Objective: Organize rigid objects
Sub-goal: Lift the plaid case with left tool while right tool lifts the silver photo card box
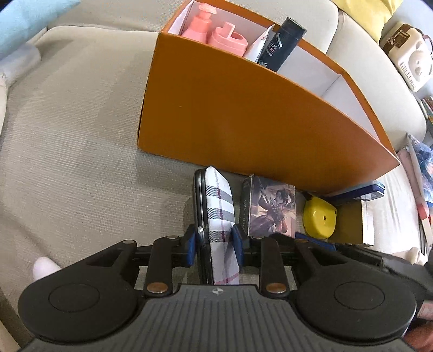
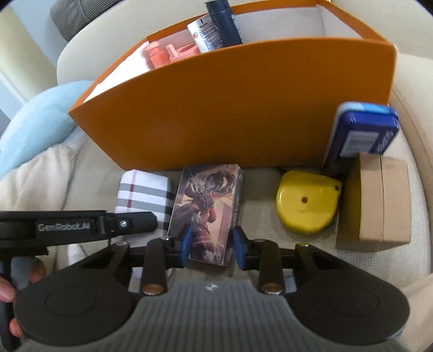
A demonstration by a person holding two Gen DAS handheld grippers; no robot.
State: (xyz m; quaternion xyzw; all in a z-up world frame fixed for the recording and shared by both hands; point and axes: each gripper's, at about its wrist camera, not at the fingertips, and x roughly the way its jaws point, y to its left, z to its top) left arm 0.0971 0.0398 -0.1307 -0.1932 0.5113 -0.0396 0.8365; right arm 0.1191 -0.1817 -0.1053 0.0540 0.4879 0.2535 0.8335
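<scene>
Ribbed cloth, matt card and glossy plastic

The beige sofa cushion (image 1: 81, 135) is woven cloth with a fine ribbed, matt texture. The tall orange box (image 1: 230, 121) looks like smooth matt cardboard, white inside. The plaid case (image 1: 219, 205) has a printed fabric-like face and a glossy black edge. The illustrated card box (image 2: 208, 208) is printed paperboard with a slight sheen. The round yellow case (image 2: 305, 203) is smooth glossy plastic; the plain brown box (image 2: 379, 200) is dull kraft cardboard. The pink pump bottle (image 1: 199, 23) looks like satin plastic. Both grippers' bodies are matt black ribbed plastic with blue pads (image 2: 186, 241).
</scene>
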